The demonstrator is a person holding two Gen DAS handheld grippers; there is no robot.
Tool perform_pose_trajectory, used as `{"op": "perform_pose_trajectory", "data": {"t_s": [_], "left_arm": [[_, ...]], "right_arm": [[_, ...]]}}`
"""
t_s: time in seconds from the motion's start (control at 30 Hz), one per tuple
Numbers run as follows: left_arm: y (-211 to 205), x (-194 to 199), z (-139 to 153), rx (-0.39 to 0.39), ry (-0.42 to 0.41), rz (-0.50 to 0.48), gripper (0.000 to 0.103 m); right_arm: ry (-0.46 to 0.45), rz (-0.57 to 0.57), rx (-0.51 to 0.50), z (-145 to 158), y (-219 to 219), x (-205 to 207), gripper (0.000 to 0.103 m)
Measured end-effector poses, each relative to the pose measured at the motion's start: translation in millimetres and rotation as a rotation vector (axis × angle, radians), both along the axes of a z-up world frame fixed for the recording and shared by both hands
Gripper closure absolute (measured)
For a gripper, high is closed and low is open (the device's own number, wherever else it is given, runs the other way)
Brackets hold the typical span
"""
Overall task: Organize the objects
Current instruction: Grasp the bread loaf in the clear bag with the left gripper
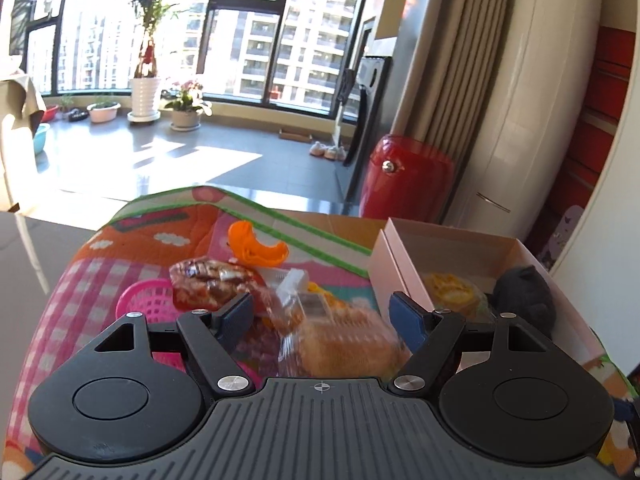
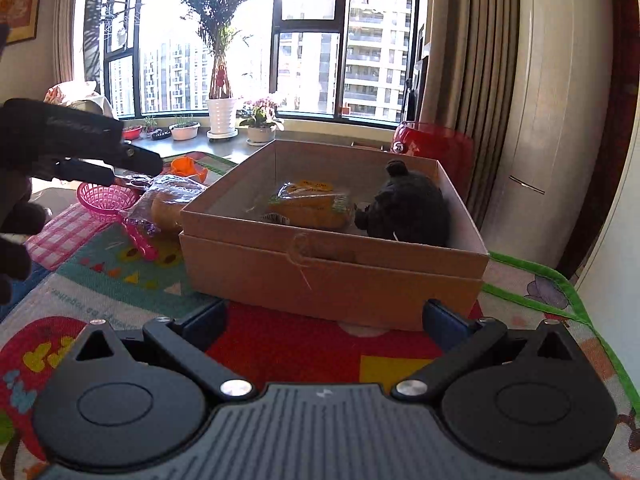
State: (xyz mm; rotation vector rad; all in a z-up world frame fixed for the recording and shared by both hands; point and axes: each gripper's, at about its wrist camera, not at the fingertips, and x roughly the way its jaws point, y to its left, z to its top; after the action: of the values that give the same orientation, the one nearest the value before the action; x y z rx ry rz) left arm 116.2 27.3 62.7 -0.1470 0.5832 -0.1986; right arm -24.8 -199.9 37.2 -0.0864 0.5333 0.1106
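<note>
My left gripper [image 1: 322, 314] is open and hovers over a clear-wrapped bread bun [image 1: 344, 344] that lies on the colourful mat; the pads do not press on it. Beyond it lie a red snack packet [image 1: 208, 280], an orange toy [image 1: 256, 244] and a pink basket [image 1: 148, 300]. At the right stands an open cardboard box [image 2: 332, 276] holding a yellow wrapped cake [image 2: 308, 204] and a black plush toy [image 2: 408, 208]. My right gripper [image 2: 324, 320] is open and empty, low over the mat just in front of the box. The left gripper [image 2: 132, 166] shows at the left, above the pink basket [image 2: 106, 196].
A gloved hand [image 2: 16, 240] holds the left gripper. A red case [image 1: 404, 180], a white standing unit [image 1: 520, 140] and curtains stand behind the box. The mat's green edge [image 2: 560, 280] runs close to the box on the right. Potted plants [image 2: 222, 116] line the window.
</note>
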Motion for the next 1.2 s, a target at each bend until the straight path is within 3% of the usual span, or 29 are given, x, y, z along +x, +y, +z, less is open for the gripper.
{"op": "perform_pose_trajectory", "data": {"t_s": [0.07,0.13,0.23,0.43,0.53,0.67,0.83,0.9,1.03,1.1,1.2], "left_arm": [[-11.4,20.3,2.0,0.063,-0.014,0.02,0.026],[-24.3,38.8,-0.9,0.188,-0.007,0.035,0.031],[-28.2,51.2,-11.1,0.288,0.043,0.024,0.043],[-8.4,-0.1,-19.4,0.292,0.019,-0.089,0.048],[8.4,-27.5,-17.3,0.231,0.017,-0.159,0.053],[25.6,-51.0,-17.1,0.117,0.052,-0.296,0.051],[22.7,-71.8,-7.2,0.094,0.023,-0.345,0.051],[10.7,-70.7,-4.6,0.135,0.022,-0.326,0.051],[-16.3,-61.2,-16.7,0.299,0.041,-0.371,0.051],[-25.3,-58.0,-24.3,0.363,0.039,-0.391,0.039],[-28.3,-50.8,-28.8,0.371,0.067,-0.387,0.034]], "right_arm": [[-0.008,0.0,-0.002,-0.2,1.0,-0.3,0.0],[-0.003,0.001,0.002,-0.2,0.4,0.8,0.0],[0.003,-0.007,0.017,0.0,-3.3,0.9,0.0],[0.008,-0.013,0.048,-0.1,-7.9,2.5,0.0],[0.015,-0.012,0.041,-0.7,-6.2,4.5,0.0],[0.009,-0.013,0.034,-1.4,-4.4,4.6,0.0],[0.013,-0.017,0.032,-2.7,-3.8,6.1,0.0],[0.016,-0.015,0.029,-3.0,-3.4,6.0,0.0],[0.018,-0.016,0.025,-3.0,-1.8,4.5,0.0],[0.019,-0.016,0.025,-3.4,-2.1,5.0,0.0],[0.019,-0.015,0.025,-3.5,-2.0,5.1,0.0]]}}
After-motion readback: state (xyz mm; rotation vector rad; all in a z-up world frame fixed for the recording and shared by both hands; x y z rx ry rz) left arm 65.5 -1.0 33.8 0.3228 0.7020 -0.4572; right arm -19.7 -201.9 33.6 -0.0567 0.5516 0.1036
